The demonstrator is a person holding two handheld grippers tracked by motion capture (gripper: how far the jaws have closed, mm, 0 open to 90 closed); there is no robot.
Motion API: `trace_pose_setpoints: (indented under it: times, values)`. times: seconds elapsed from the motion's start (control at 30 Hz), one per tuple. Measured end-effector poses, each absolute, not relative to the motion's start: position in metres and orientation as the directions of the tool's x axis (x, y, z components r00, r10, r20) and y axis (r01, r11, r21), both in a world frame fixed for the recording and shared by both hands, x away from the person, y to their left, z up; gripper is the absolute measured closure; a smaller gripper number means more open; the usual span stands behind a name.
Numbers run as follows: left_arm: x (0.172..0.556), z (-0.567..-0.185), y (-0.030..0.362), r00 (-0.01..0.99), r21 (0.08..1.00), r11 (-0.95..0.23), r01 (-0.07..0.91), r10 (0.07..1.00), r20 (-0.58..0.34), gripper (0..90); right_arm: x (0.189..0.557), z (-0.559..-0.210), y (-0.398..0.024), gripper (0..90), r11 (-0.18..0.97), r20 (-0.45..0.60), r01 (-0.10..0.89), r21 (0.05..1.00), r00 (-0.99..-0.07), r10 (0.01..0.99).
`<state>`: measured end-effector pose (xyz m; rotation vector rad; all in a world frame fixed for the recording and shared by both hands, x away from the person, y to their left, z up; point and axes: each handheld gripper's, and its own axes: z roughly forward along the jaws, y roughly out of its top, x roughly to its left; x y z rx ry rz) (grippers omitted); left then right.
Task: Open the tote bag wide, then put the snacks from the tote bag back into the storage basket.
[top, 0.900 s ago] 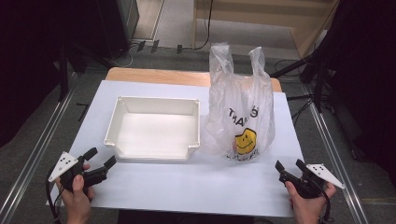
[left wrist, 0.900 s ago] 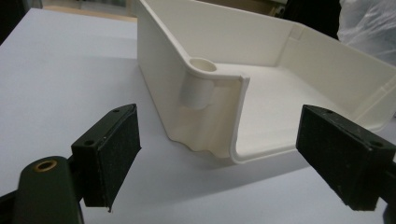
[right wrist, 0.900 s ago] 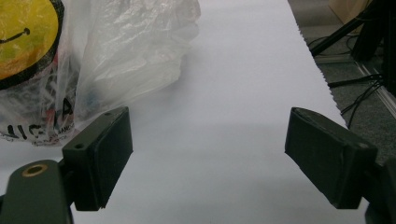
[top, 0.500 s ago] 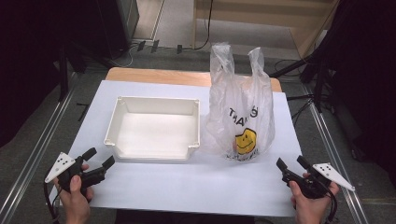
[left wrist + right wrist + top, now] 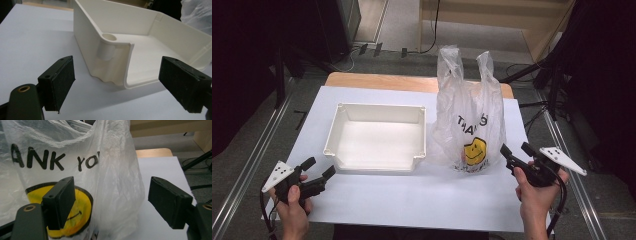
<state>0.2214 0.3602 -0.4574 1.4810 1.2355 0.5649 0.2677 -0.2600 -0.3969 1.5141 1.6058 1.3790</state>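
Surface: a white sheet point(image 5: 412, 195) covers a wooden table point(image 5: 377, 81) whose bare edge shows along the far side.
Room: grey floor with metal rails to either side, cables beyond the far edge, dark equipment at left and right, light wooden furniture at the back.
Tray: a white plastic tray point(image 5: 379, 137) sits left of centre on the sheet, open side up, nothing in it. In the left gripper view its near corner, with a round socket moulded into it, faces the jaws point(image 5: 120, 50).
Bag: a translucent plastic bag point(image 5: 469, 120) stands upright just beside the tray's right wall, both handles raised, printed with "THANK YOU" and a yellow smiley face point(image 5: 72, 202).
Left gripper: the left gripper point(image 5: 318, 170) is held low at the near left corner of the sheet, jaws spread wide and released, gripping nothing, pointed at the tray's corner but apart from it.
Right gripper: the right gripper point(image 5: 514, 148) is held at the near right, jaws spread wide, nothing between them; it sits just beside the bag's lower right side, and contact cannot be told.
Hard to make out: the bag's contents blur behind the crinkled plastic; the lettering is cut off at the left in the right gripper view.
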Motion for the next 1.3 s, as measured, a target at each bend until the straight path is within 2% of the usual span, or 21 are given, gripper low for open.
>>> trace_pose_setpoints:
  times: [0.1,0.23,0.33,0.6,0.73,0.87,0.9,0.97,1.03,1.07,1.1,1.17,1.2,1.27,1.3]
  values:
    - [0.221,-0.455,0.365,0.322,0.91,0.138,0.39,0.906,-0.276,13.6,0.295,-0.4,-0.255,16.1,-0.128,0.258,0.442,0.888,-0.25,0.933]
    - [0.22,-0.451,0.36,0.323,0.914,0.084,0.397,0.919,-0.225,13.6,0.311,-0.407,-0.256,14.9,-0.135,0.276,0.468,0.874,-0.248,0.928]
    - [0.221,-0.444,0.357,0.334,0.915,0.075,0.397,0.916,-0.221,13.6,0.325,-0.416,-0.257,14.2,-0.142,0.296,0.501,0.854,-0.244,0.923]
    - [0.225,-0.428,0.337,0.371,0.915,0.068,0.397,0.9,-0.228,13.6,0.345,-0.422,-0.262,14.8,-0.164,0.307,0.514,0.842,-0.208,0.928]
    - [0.226,-0.417,0.319,0.362,0.927,0.046,0.371,0.913,-0.19,13.6,0.354,-0.425,-0.264,16.2,-0.162,0.312,0.522,0.837,-0.213,0.926]
    - [0.233,-0.404,0.3,0.395,0.933,0.023,0.36,0.902,-0.175,13.6,0.356,-0.429,-0.258,19.5,-0.122,0.3,0.527,0.841,-0.265,0.916]
    - [0.236,-0.399,0.291,0.406,0.936,0.016,0.351,0.898,-0.168,13.6,0.356,-0.432,-0.253,24.2,-0.093,0.282,0.537,0.839,-0.281,0.917]
    - [0.238,-0.396,0.284,0.416,0.941,0.011,0.338,0.895,-0.16,13.6,0.356,-0.432,-0.251,26.5,-0.09,0.282,0.546,0.833,-0.279,0.918]
    - [0.241,-0.392,0.274,0.433,0.947,0.015,0.32,0.887,-0.16,13.7,0.354,-0.434,-0.246,37.4,-0.086,0.274,0.561,0.823,-0.261,0.926]
    - [0.243,-0.391,0.27,0.439,0.948,0.022,0.318,0.883,-0.167,13.7,0.353,-0.434,-0.245,51.2,-0.095,0.277,0.561,0.822,-0.249,0.928]
    - [0.245,-0.39,0.265,0.451,0.948,0.027,0.317,0.875,-0.176,13.7,0.353,-0.434,-0.245,51.2,-0.095,0.277,0.561,0.822,-0.249,0.928]
    - [0.252,-0.388,0.252,0.476,0.945,0.016,0.326,0.861,-0.179,13.7,0.35,-0.433,-0.248,65.3,-0.126,0.318,0.556,0.821,-0.264,0.911]
    - [0.257,-0.387,0.241,0.496,0.944,-0.003,0.329,0.851,-0.17,13.8,0.348,-0.432,-0.25,80.6,-0.136,0.354,0.561,0.817,-0.301,0.885]
    - [0.263,-0.387,0.228,0.519,0.94,-0.016,0.341,0.837,-0.174,13.8,0.347,-0.431,-0.25,89.3,-0.128,0.372,0.562,0.817,-0.343,0.863]
    - [0.263,-0.387,0.228,0.519,0.94,-0.016,0.341,0.837,-0.174,13.8,0.347,-0.431,-0.25,89.3,-0.128,0.372,0.562,0.817,-0.343,0.863]
